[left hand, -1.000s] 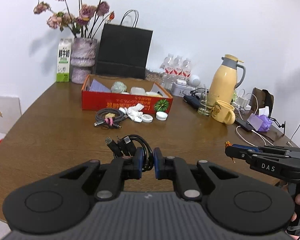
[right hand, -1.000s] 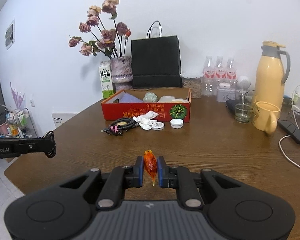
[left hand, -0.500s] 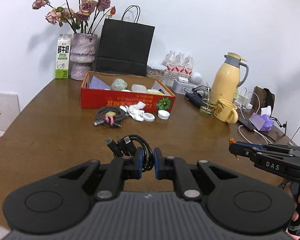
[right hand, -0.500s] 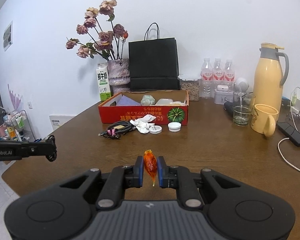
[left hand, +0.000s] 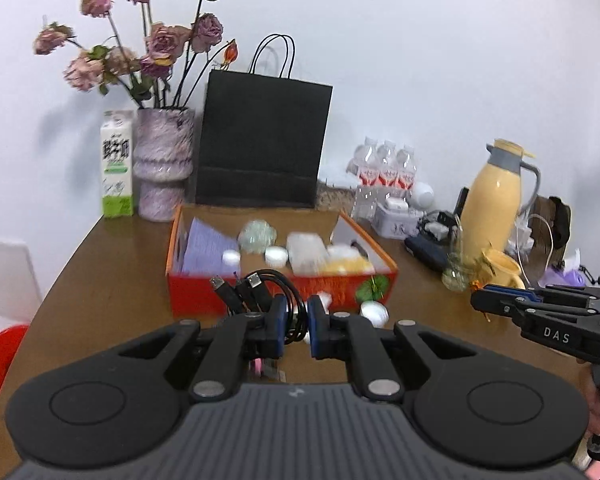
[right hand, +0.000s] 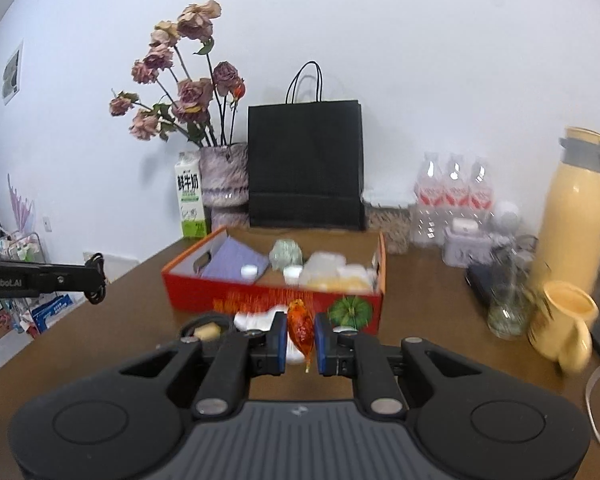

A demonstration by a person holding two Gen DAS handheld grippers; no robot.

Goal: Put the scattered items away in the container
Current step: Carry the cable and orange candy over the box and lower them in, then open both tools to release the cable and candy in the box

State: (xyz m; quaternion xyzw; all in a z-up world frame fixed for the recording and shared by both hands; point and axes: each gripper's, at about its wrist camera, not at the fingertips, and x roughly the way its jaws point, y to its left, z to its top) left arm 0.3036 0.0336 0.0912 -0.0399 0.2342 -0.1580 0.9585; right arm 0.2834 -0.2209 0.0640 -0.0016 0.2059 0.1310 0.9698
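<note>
Fingers of the left gripper (left hand: 297, 327) clamping a black cable (left hand: 260, 286), right gripper (right hand: 301, 338) pinching an orange candy (right hand: 300, 326), both now nearer the red box (right hand: 276, 300), candy just before its front wall.

Your brown wooden desk (right hand: 420, 360), red box (right hand: 260, 300) near its middle, milk carton (right hand: 190, 200), vase (right hand: 223, 178) and black paper bag (right hand: 304, 164) behind, water bottles (right hand: 454, 196), yellow jug (right hand: 576, 216), yellow mug (right hand: 564, 320), glass (right hand: 506, 312) to your right, white caps (left hand: 374, 312) before the box.
</note>
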